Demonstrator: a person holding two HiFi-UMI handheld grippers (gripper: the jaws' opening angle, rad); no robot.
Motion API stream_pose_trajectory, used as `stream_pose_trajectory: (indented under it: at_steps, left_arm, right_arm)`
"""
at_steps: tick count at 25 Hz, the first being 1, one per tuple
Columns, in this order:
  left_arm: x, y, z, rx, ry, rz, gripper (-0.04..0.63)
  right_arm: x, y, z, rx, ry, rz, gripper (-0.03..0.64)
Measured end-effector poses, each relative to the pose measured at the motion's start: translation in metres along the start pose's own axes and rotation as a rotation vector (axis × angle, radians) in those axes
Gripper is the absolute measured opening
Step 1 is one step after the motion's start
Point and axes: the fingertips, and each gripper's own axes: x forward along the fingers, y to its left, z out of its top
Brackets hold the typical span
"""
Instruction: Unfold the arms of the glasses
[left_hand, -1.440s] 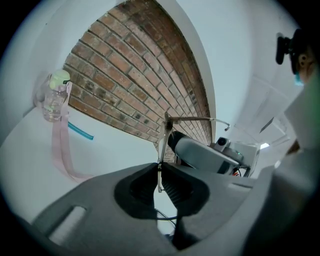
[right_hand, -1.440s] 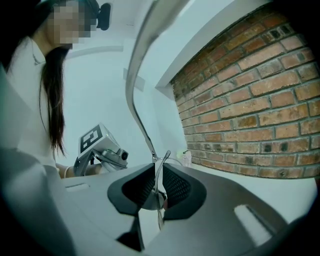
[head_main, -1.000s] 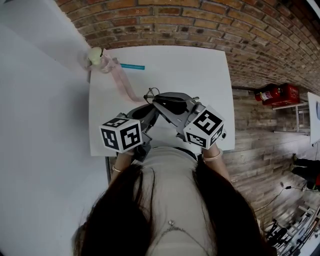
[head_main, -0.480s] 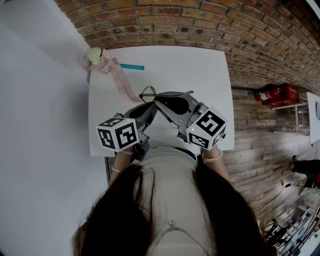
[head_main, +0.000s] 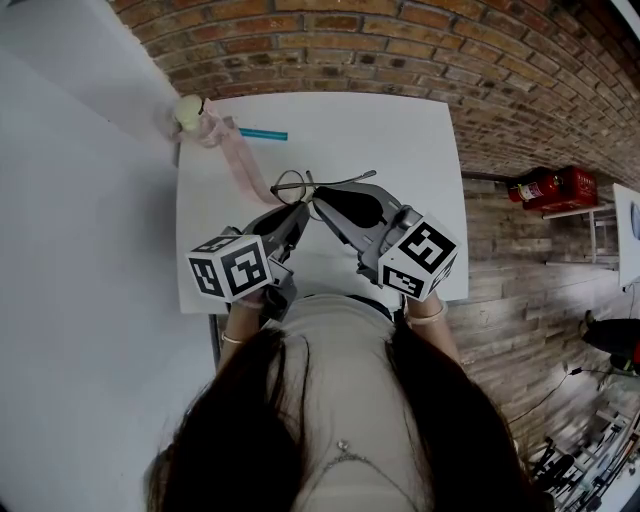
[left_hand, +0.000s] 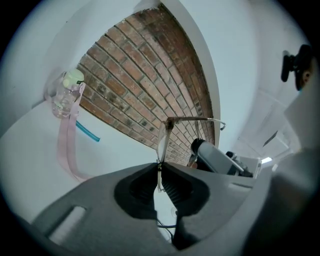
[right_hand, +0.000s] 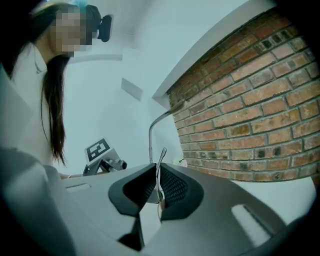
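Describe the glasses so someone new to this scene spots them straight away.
Look at the white table by the brick wall, where the left gripper and right gripper meet. Both pinch the glasses: a thin wire frame, unlike the strapped bottle and teal stick at the far left corner.

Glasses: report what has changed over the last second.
The glasses had their long arm swing away from the person, and the marker cubes spread apart. The left claw and right claw stay shut on the glasses. The bottle and teal stick lie unmoved.
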Motion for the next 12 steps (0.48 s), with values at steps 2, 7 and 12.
stream_pose_trajectory:
  at_steps: [2, 7, 12]
  left_arm:
    - [-0.0003, 0.0005, 0.0007, -0.006, -0.007, 0.001, 0.023]
    - [0.0003, 0.0035, 0.0029, -0.023, -0.021, 0.001, 0.023]
    - [-0.0017, 0.0054, 0.0067, -0.044, -0.037, 0.003, 0.023]
  right_arm:
    - [-0.0013, -0.0008, 0.001, -0.001, -0.005, -0.004, 0.029]
    - [-0.0026, -0.0031, 0.0041, -0.004, -0.012, -0.007, 0.029]
    - [-0.0061, -0.0057, 0.0078, 0.004, -0.029, -0.015, 0.029]
